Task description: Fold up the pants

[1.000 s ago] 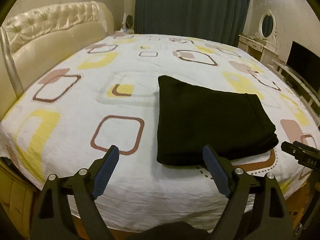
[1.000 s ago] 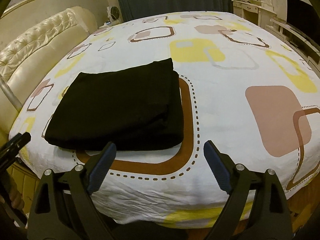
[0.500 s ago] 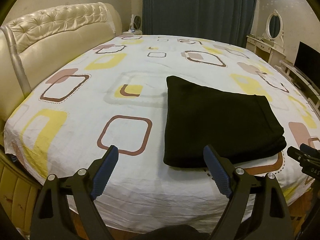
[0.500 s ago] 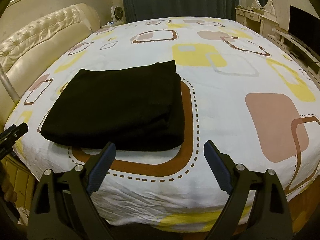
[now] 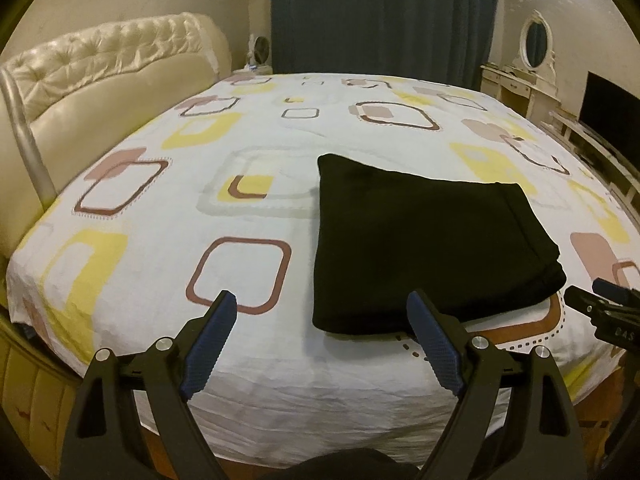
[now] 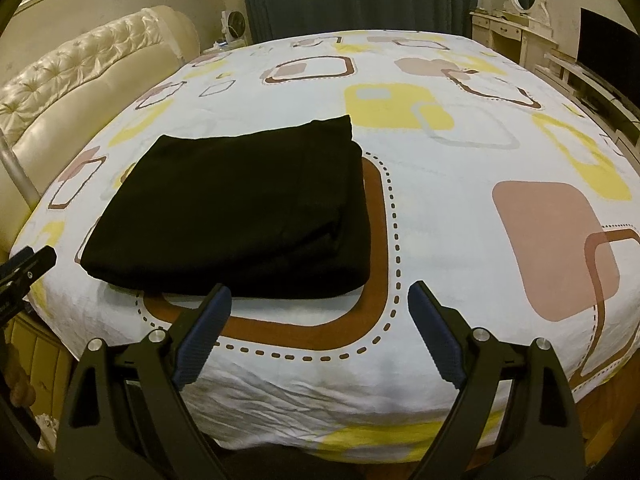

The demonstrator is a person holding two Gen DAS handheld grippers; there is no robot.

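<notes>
Patterned bed (image 5: pixel 168 272), folded black pants (image 6: pixel 236 216); hand (image 6: pixel 18 380) perhaps, right view only

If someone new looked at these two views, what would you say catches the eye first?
The folded black pants stand out most, lying flat near the front edge of the bed, dark against its white sheet with yellow and brown squares. Next come the two open claws, left and right, both hovering short of the pants and holding nothing. A cream tufted headboard lines the left side.

folded black pants (image 5: pixel 424 248) lay on the patterned bed (image 5: pixel 256 360), right of the wide-open, empty left gripper (image 5: pixel 322 308).
</notes>
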